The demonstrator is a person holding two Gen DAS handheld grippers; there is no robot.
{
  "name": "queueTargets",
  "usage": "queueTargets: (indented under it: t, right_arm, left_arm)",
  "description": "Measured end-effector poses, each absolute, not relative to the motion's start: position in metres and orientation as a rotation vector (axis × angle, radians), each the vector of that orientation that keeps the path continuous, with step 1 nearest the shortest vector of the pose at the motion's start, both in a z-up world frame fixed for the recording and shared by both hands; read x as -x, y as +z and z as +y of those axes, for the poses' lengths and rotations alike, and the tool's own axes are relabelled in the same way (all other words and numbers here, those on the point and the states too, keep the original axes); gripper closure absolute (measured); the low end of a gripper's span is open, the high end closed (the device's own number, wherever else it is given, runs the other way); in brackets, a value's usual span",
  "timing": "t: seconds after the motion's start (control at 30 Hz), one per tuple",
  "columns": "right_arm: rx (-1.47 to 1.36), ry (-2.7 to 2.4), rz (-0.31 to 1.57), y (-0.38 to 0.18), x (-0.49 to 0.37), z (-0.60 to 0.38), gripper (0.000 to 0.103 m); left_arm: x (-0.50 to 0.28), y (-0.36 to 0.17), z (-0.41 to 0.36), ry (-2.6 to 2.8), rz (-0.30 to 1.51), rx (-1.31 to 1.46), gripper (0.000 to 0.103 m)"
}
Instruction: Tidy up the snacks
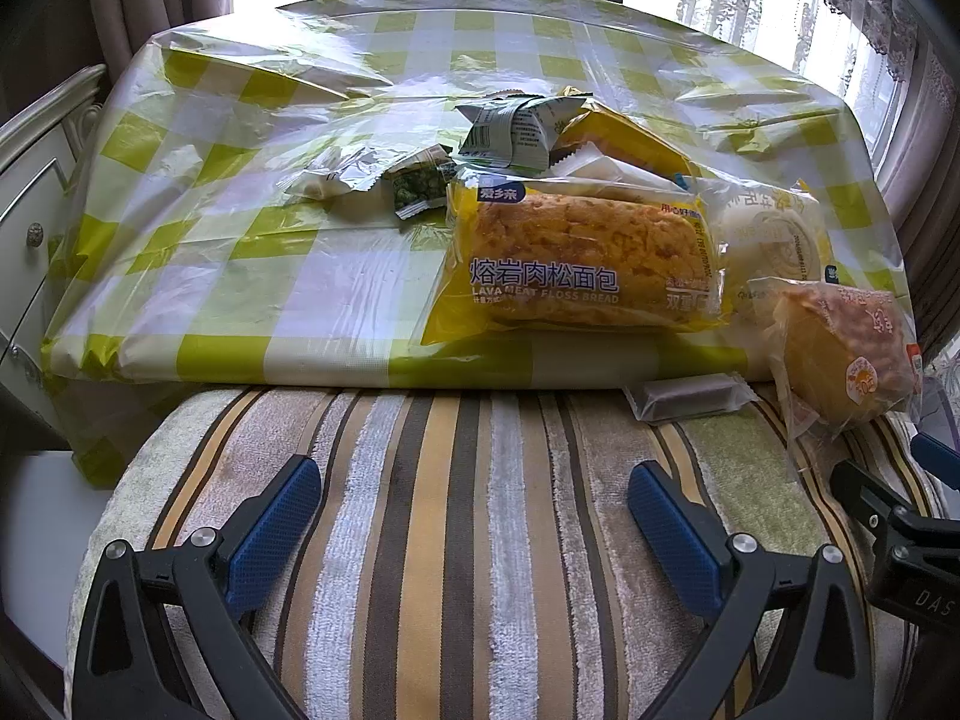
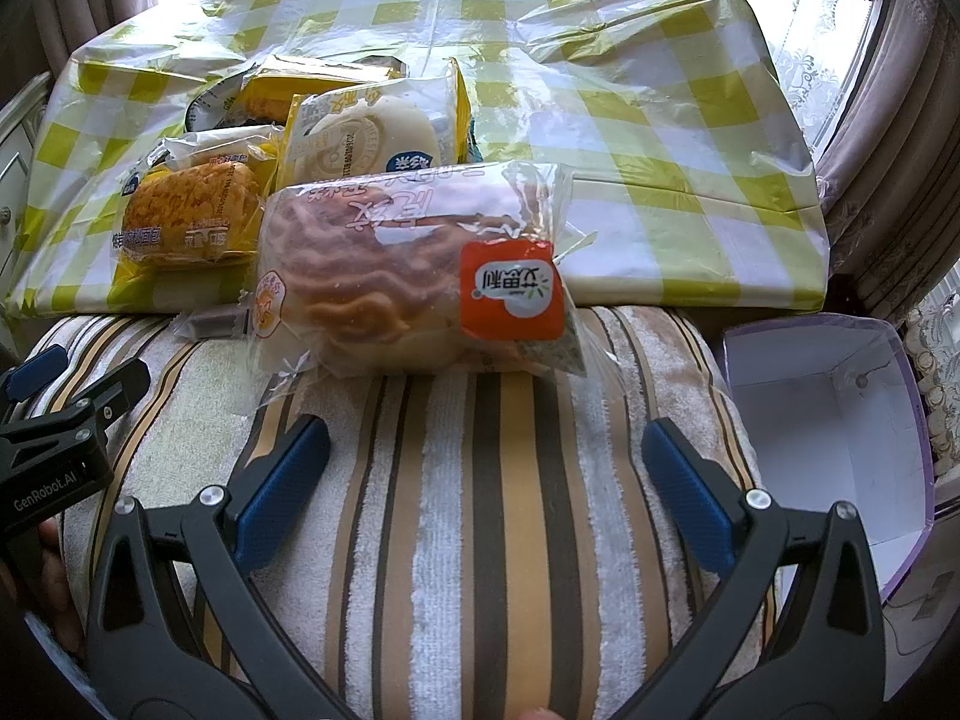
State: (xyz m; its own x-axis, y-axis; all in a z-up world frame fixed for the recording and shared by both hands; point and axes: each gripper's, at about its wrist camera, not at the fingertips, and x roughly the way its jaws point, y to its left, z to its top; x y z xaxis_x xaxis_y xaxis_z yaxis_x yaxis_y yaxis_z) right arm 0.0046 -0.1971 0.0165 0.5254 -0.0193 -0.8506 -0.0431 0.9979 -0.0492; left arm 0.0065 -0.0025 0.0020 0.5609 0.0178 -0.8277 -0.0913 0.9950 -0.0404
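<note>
Near the front of the scene, over a striped cushion (image 2: 480,510), both grippers hang with fingers spread wide and nothing between them: the left gripper (image 1: 474,510) and the right gripper (image 2: 486,468). Judging by this, the sorting has barely begun, at the reach-for-the-first-pack step. The snacks sit in a heap on the checked counter (image 2: 660,120): a meat floss bread pack (image 1: 576,264) on the left, a white bun pack (image 2: 366,132) behind, and a clear-wrapped cake (image 2: 414,276) with an orange label hanging over the near edge onto the cushion, right ahead of the right gripper. A small grey bar (image 1: 690,399) lies on the cushion by the counter edge. An open white box (image 2: 834,420) stands to the right, probably the target. Next move likely calls for the right fingers to advance and close across the cake's soft wrapper without crushing it. Packs at the far side of the heap overlap and are hard to identify; the box is cut off at the frame edge
</note>
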Motion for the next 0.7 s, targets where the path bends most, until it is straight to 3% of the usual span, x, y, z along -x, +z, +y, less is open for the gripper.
queueTargets:
  t: [0.7]
  right_arm:
    - [0.073,0.012,1.018,0.017,-0.0051,-0.1968,0.0]
  left_arm:
    - [-0.0038,0.0009,-0.0042,0.065,0.97,0.081,0.0]
